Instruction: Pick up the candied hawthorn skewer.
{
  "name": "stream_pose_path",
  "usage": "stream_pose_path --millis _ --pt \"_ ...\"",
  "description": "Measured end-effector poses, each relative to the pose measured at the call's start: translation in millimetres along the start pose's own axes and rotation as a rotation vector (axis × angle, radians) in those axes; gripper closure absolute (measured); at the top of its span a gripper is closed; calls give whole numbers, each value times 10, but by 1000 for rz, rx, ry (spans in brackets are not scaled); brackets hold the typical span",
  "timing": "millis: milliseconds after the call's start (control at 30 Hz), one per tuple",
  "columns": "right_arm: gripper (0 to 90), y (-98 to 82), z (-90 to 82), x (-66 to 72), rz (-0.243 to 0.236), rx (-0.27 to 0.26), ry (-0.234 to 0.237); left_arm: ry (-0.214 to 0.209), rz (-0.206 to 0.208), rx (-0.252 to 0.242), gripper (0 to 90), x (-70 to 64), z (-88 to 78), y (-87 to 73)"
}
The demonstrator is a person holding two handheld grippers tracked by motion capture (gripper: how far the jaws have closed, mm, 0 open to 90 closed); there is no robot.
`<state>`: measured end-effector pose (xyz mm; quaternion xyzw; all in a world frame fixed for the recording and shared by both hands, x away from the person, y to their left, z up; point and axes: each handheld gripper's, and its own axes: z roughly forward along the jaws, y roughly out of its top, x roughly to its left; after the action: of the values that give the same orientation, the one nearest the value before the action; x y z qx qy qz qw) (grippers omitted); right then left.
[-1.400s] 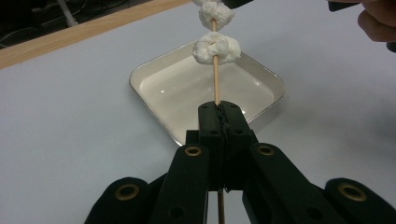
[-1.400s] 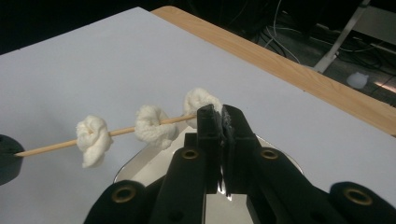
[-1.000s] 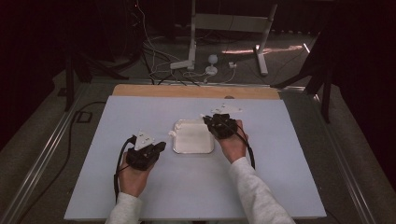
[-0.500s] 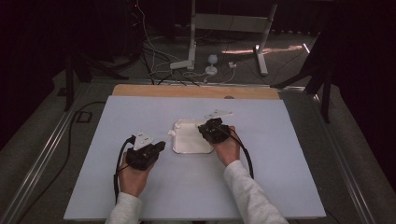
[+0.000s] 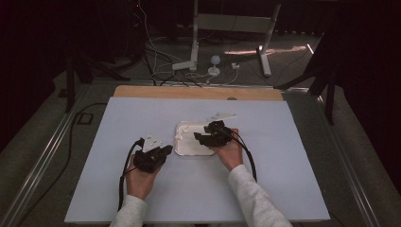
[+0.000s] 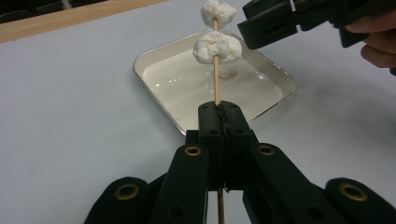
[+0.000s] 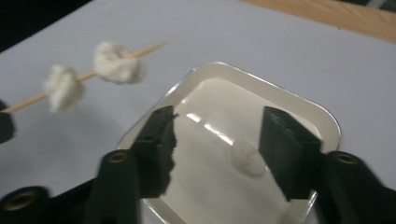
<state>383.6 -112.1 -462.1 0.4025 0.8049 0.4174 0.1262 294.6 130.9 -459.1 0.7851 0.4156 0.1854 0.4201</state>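
Skewer (image 6: 216, 84) pinched in left gripper (image 6: 219, 109); right gripper (image 7: 217, 144) just opening, spread over tray (image 7: 322, 121).

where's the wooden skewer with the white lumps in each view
High view: the skewer is a faint pale streak at the white tray's left edge, ahead of the left gripper.
Left gripper view: upright at centre, clamped in the shut jaws, two white lumps on it.
Right gripper view: slanting across the upper left.
Shared landmark: the white tray.
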Motion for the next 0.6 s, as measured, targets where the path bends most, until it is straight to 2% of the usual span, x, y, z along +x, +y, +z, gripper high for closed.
stream_pose_path --millis 200,333,600 --pt "324 48 -114 79 -32 -44 21 -5 1 2 900 -12 4 -1" --pt "310 80 -179 115 -41 -70 24 -9 4 2 900 -16 1 -1" --pt "298 133 -246 167 -64 -91 27 -19 7 0 900 -34 -6 2"
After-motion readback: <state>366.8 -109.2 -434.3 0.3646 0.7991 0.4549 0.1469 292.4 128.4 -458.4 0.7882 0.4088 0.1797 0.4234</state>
